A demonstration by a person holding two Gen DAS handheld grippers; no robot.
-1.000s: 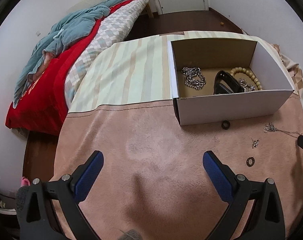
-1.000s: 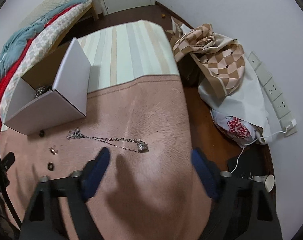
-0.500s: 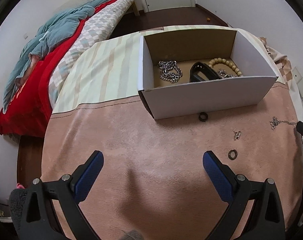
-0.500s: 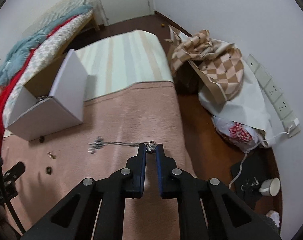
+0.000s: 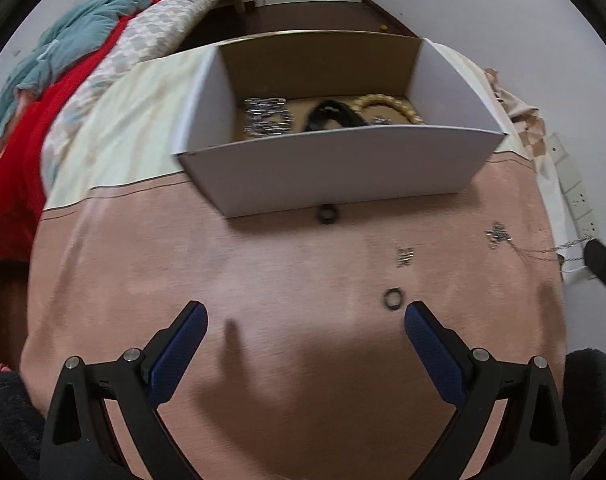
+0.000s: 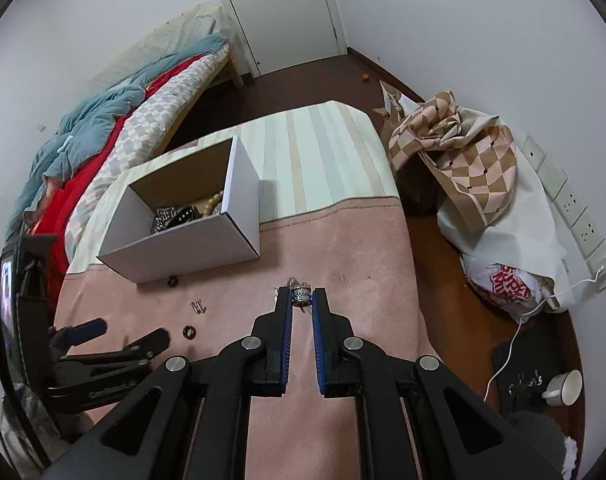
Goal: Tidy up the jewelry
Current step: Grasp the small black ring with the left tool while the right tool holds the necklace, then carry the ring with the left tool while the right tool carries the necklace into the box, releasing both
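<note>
Bedding [image 6: 115,120] in teal, red and checked cloth is seen piled along the far wall. Nearer, a table is covered by a pink cloth [image 5: 263,360] with a striped cloth [image 6: 323,148] laid beyond it. On the seam between the two cloths a white cardboard box [image 5: 343,172] is placed, open at the top. Within it a silver chain [image 5: 267,116], a black band [image 5: 331,116] and a beaded bracelet [image 5: 387,104] are lying side by side.

The left gripper [image 5: 305,316] is held above bare pink cloth with its blue pads [image 5: 179,344] spread wide and nothing between them. The right gripper [image 6: 302,300] is pressed together on the pendant [image 6: 302,295] of a thin necklace [image 5: 499,236], pinched at the fingertips, and the chain is seen trailing from it down to the cloth.

Three small pieces are left loose on the pink cloth: a dark ring [image 5: 327,214] just beside the front wall of the box, a small silver clasp-like piece [image 5: 405,256] nearer the grippers, and a second dark ring [image 5: 394,298] just beside the left gripper's right-hand pad.
</note>
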